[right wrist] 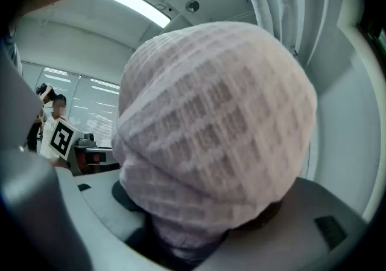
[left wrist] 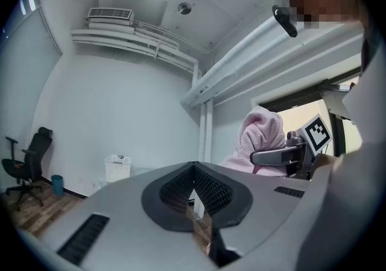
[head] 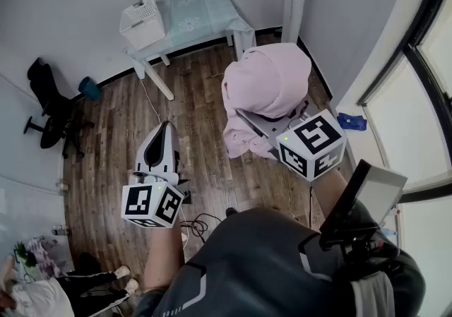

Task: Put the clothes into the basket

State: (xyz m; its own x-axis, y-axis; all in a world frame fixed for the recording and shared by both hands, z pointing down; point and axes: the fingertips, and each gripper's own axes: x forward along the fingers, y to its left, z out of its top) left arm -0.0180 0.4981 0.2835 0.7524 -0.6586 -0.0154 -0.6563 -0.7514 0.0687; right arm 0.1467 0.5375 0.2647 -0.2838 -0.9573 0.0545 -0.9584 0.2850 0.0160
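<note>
A bundled pink waffle-knit garment (head: pixel 268 86) hangs in the air over the wooden floor, with my right gripper (head: pixel 248 123) shut on its lower part. That cloth (right wrist: pixel 211 125) fills most of the right gripper view and hides the jaw tips. From the left gripper view the garment (left wrist: pixel 262 137) shows at the right. My left gripper (head: pixel 166 126) is lower and to the left, held level, its jaws together with nothing in them (left wrist: pixel 193 167). The white basket (head: pixel 143 21) stands on the left end of a small table (head: pixel 205 8) by the far wall, well ahead of both grippers.
A black office chair (head: pixel 46 107) and a blue bin (head: pixel 90 87) stand at the left wall. Cables (head: pixel 201 224) lie on the floor near my feet. A blue object (head: pixel 352 122) lies by the window at right. Another person (head: pixel 42 294) is at the bottom left.
</note>
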